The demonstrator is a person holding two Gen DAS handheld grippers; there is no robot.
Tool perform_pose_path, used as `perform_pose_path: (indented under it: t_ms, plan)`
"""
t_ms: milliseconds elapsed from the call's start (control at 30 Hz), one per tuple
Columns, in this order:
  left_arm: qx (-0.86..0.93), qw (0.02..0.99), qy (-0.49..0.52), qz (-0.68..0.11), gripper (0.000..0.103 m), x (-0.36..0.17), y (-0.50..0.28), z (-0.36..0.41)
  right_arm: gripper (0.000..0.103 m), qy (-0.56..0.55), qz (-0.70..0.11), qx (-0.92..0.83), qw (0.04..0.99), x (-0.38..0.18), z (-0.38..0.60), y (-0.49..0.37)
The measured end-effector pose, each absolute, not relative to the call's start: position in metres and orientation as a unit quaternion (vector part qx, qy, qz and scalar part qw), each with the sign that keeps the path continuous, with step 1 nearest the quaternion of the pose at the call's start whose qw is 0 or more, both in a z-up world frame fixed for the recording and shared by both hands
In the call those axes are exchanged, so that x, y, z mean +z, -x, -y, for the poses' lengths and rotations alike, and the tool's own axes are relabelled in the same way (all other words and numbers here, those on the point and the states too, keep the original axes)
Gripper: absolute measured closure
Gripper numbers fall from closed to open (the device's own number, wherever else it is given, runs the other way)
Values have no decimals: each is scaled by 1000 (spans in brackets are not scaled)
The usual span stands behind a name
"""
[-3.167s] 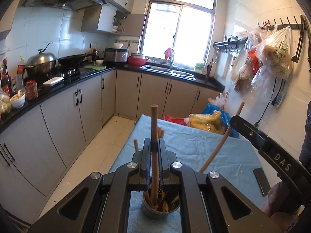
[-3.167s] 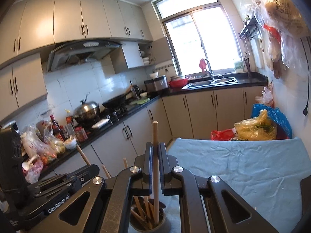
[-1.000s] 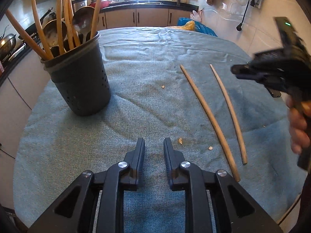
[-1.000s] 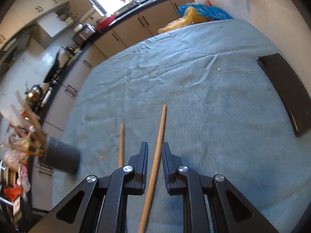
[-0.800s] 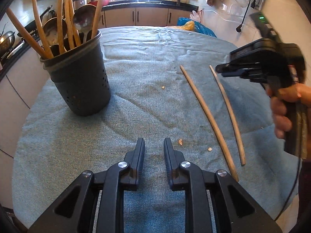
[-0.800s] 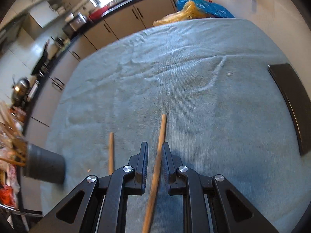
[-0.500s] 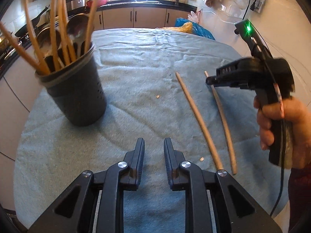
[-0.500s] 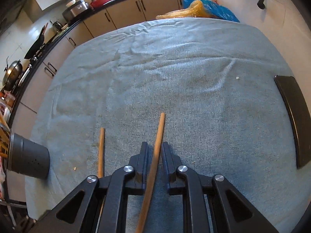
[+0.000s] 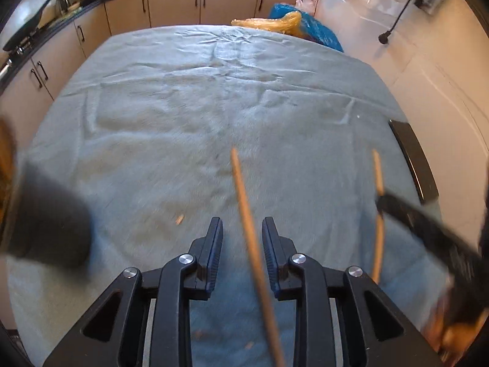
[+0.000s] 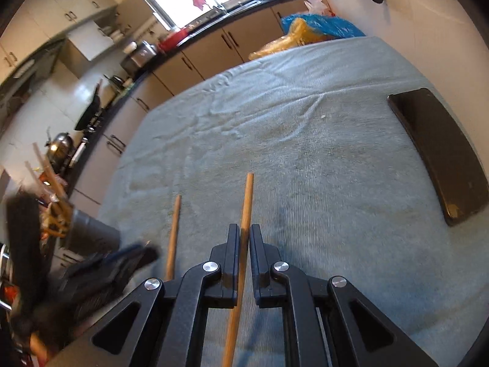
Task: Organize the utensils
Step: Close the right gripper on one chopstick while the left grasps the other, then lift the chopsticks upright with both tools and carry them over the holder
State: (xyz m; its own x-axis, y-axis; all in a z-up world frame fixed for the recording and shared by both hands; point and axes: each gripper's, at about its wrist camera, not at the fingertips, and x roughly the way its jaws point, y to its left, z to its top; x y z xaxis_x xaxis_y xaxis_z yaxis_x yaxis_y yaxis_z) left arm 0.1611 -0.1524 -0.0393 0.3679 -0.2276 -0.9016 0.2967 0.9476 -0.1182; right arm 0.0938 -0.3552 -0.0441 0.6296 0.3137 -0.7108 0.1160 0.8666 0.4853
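Two long wooden sticks lie on the blue-grey cloth (image 9: 214, 98). One stick (image 9: 241, 183) runs between the jaws of my left gripper (image 9: 241, 224), which are opening; the pads stand clear of it. My right gripper (image 10: 243, 229) is shut on the other stick (image 10: 247, 202), whose far end points up the table. That grip also shows at the right of the left wrist view, blurred: right gripper (image 9: 385, 203), stick (image 9: 377, 171). The dark perforated utensil holder (image 10: 88, 229), with several wooden utensils in it, stands at the table's left.
A flat black slab (image 10: 437, 153) lies near the table's right edge. Small crumbs (image 9: 179, 219) dot the cloth. Blue and yellow bags (image 10: 305, 27) sit beyond the far edge, kitchen cabinets (image 9: 174, 3) behind. My left gripper (image 10: 131, 257) is a blur at lower left in the right wrist view.
My left gripper swung right, away from the holder, until the left stick lay between its jaws, which have widened. My right gripper's jaws closed on the right stick.
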Motion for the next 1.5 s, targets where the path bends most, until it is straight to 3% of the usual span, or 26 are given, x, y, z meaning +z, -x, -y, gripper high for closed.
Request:
perform_pose_path:
  t_ms: [433, 500, 667, 800, 933, 1200, 1267, 1333, 1500]
  plan:
    - [-119, 824, -54, -551, 80, -58, -188, 180, 96, -263, -388, 85, 879, -16, 359, -69]
    - [-110, 830, -73, -541, 97, -59, -185, 181, 96, -264, -385, 85, 881, -14, 357, -66]
    - [-134, 840, -66, -521, 97, -50, -166, 172, 96, -247, -381, 75, 888, -10, 354, -63]
    - [-146, 862, -67, -481, 97, -28, -138, 157, 94, -243, -423, 52, 871, -23, 356, -72]
    - [-151, 878, -64, -449, 97, -6, -116, 147, 81, -229, -448, 28, 864, -37, 357, -85]
    - [-166, 904, -54, -390, 97, 33, -87, 127, 81, -145, -504, -21, 851, -66, 337, -114]
    - [-167, 909, -54, -379, 97, 39, -80, 123, 81, -118, -503, -32, 856, -68, 328, -116]
    - [-166, 914, -56, -366, 97, 45, -73, 121, 94, -78, -505, -44, 858, -69, 319, -118]
    - [-160, 925, -63, -339, 97, 53, -60, 114, 97, -123, -494, -28, 860, -65, 330, -116]
